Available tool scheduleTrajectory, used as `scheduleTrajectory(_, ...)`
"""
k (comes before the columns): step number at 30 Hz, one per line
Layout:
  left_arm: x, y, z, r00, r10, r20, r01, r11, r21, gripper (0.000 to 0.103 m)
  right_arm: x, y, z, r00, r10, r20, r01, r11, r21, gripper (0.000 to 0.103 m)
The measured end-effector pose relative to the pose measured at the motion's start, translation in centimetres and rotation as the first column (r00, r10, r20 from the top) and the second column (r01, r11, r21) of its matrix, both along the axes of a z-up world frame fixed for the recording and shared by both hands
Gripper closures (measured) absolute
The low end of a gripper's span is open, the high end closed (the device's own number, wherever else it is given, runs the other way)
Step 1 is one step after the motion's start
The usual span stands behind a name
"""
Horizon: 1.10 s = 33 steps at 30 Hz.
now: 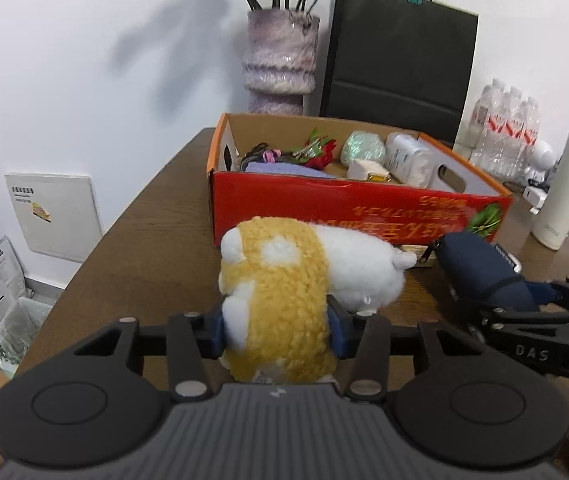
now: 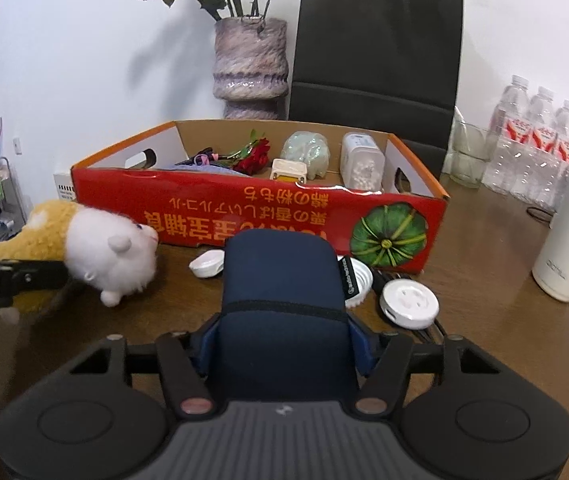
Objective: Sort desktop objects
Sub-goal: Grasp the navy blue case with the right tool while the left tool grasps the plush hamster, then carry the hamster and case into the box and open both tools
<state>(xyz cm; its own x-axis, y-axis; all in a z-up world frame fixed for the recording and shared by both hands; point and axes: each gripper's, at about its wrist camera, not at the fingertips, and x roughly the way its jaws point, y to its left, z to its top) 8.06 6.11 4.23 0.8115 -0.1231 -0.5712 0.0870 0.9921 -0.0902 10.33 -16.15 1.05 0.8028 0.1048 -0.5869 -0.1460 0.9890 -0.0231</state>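
Note:
A yellow and white plush toy [image 1: 284, 272] lies on the brown table in front of the red cardboard box [image 1: 344, 208]. My left gripper [image 1: 278, 332] is shut on its yellow body, with a pad pressed into each side. The plush [image 2: 112, 248] also appears at the left of the right wrist view. A navy blue pouch [image 2: 280, 280] stands between the pads of my right gripper [image 2: 282, 344], which is shut on its lower part. The same pouch [image 1: 480, 272] is at the right in the left wrist view. The box [image 2: 244, 212] holds several small items.
Beside the pouch lie a white round disc [image 2: 408, 300] and a white cap [image 2: 206, 264]. A white flask [image 2: 564, 220], water bottles [image 2: 536, 148] and a glass [image 2: 468, 156] stand at the right. Behind the box are a vase [image 2: 250, 64] and a black paper bag [image 2: 376, 60].

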Motion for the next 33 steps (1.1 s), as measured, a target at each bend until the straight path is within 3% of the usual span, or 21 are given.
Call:
scheduleTrajectory(5,-3.9,-1.2,0.5,1.000,0.008,-0.006,-0.009,1.000,-0.028,0.056,-3.3,-0.3,0.8,1.000,0.004,0.029,-0.004,1.000,0.009,0.042)
scheduleTrajectory(10,-7.6,-2.5,0.7,0.998,0.041,0.038,-0.041,0.999,0.010,0.055,-6.7,-0.2,1.2,0.999,0.020,0.039,-0.020,1.000,-0.003,0.042)
scheduleTrajectory(19,-10.4,-3.6,1.2,0.999,0.031,0.039,-0.031,1.000,0.002,0.055,-11.2,-0.7,0.8,0.999,0.023,0.022,-0.023,1.000,0.003,0.041)
scheduleTrajectory(26,-10.5,-4.9,2.9,0.996,0.001,0.090,-0.002,1.000,0.006,0.055,-11.9,-1.9,1.8,0.999,0.003,0.044,-0.004,1.000,0.018,0.041)
scheduleTrajectory(33,-7.0,-5.0,5.2,0.990,0.002,0.138,0.002,1.000,-0.027,0.055,-9.7,-3.4,5.1,0.992,-0.024,0.124,0.018,0.999,0.049,0.041)
